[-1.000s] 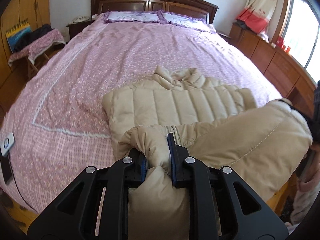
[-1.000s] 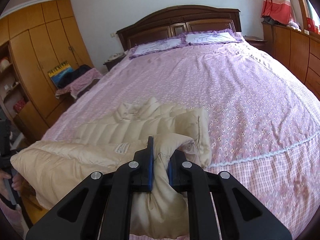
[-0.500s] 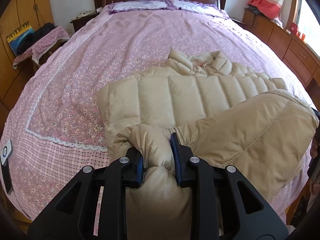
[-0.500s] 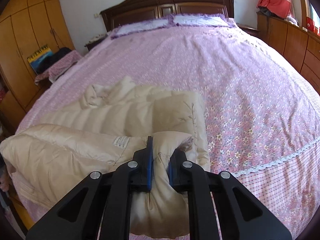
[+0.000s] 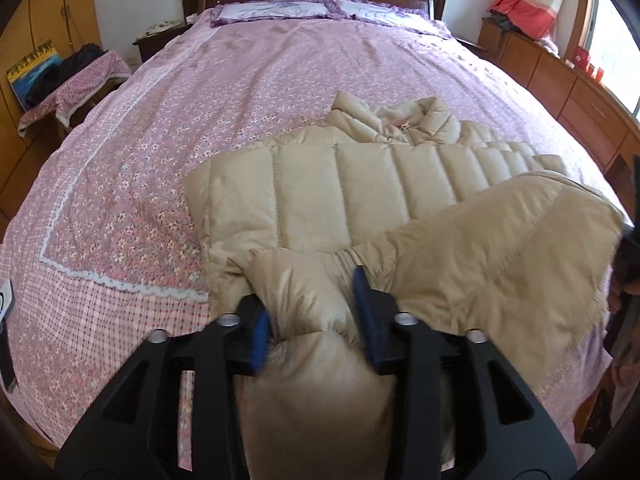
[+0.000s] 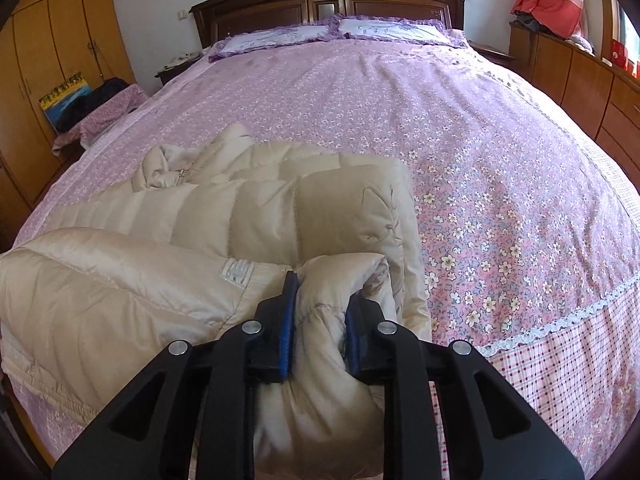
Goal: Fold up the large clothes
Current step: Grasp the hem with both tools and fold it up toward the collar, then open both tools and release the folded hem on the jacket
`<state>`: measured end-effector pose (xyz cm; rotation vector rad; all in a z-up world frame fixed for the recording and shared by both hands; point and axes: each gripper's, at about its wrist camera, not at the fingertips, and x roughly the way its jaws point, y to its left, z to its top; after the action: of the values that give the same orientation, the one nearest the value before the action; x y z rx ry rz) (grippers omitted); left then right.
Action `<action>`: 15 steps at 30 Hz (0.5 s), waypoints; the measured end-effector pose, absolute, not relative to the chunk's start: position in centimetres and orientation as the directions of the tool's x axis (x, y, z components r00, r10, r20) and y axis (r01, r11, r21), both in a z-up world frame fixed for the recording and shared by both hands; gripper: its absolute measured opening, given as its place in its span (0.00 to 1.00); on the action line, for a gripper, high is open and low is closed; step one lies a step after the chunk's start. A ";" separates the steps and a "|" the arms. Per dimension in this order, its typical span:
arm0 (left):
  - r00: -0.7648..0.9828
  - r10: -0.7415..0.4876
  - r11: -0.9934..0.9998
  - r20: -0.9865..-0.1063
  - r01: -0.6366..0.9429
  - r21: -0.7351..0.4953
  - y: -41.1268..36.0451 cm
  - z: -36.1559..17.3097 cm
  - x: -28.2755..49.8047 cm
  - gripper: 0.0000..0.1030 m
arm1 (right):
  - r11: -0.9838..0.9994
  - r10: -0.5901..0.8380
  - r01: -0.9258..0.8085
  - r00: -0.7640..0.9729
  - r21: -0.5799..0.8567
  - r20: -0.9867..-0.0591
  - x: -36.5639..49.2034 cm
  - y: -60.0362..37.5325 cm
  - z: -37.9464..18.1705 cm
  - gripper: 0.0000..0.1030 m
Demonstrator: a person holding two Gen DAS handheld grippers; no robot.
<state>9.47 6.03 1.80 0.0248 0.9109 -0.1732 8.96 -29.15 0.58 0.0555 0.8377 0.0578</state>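
A beige puffer jacket [image 5: 340, 192] lies on the near part of the pink flowered bed [image 5: 280, 60], collar toward the headboard. Its lower half [image 5: 500, 248] is folded up over the quilted body. My left gripper [image 5: 306, 292] holds one corner of that folded edge between its blue pads; the jaws are opening and stand wide, with the fabric loose between them. In the right wrist view, the jacket [image 6: 260, 208] has its folded half [image 6: 100, 280] at the left. My right gripper [image 6: 322, 292] is starting to open, and its pads still pinch the other bunched corner.
The dark wooden headboard [image 6: 328, 0] and two pillows [image 6: 280, 36] are at the far end. A chair draped with cloth [image 5: 72, 80] stands to the left, before wooden wardrobes [image 6: 48, 40]. Low wooden drawers [image 5: 560, 92] run along the right, under a window.
Both grippers have come down toward the bed, laying the jacket's folded half onto its body. The left jaws have spread wide; the right jaws have parted slightly.
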 end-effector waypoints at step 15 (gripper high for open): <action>0.678 -0.134 0.991 -0.723 0.072 -0.116 10.1 6.0 2.0 0.77 | 0.983 0.148 -0.027 0.712 0.183 -0.686 6.2 -30.3 4.3 0.44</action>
<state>1.98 10.10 5.95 -0.0799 0.8185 -0.1156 6.16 -30.28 4.25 0.1643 0.7728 0.0976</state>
